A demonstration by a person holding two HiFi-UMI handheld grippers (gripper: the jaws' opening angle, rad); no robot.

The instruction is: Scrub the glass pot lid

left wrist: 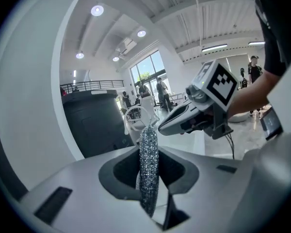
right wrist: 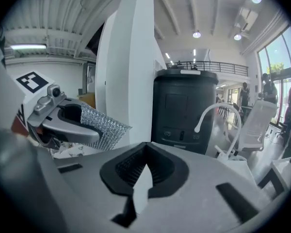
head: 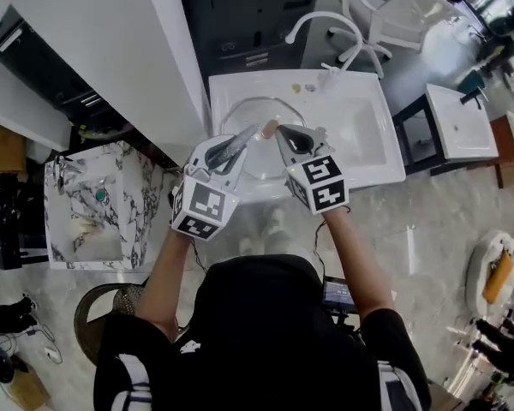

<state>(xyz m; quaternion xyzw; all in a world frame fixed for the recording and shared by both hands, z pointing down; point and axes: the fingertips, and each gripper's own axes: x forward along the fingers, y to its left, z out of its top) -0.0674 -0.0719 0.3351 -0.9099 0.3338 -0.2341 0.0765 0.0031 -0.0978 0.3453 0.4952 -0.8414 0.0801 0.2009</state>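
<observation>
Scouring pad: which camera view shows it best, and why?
Right gripper view: the scouring pad shows its broad mesh face, clamped in the left gripper. Left gripper view shows it only edge-on between the jaws; head view, a small grey sliver.

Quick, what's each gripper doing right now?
Left gripper: closed on the silver scrubbing pad.
Right gripper: closed, nothing between its jaws.

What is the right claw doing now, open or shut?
Shut. In the right gripper view the right claw has its two jaws touching at the tips, with nothing held between them.
</observation>
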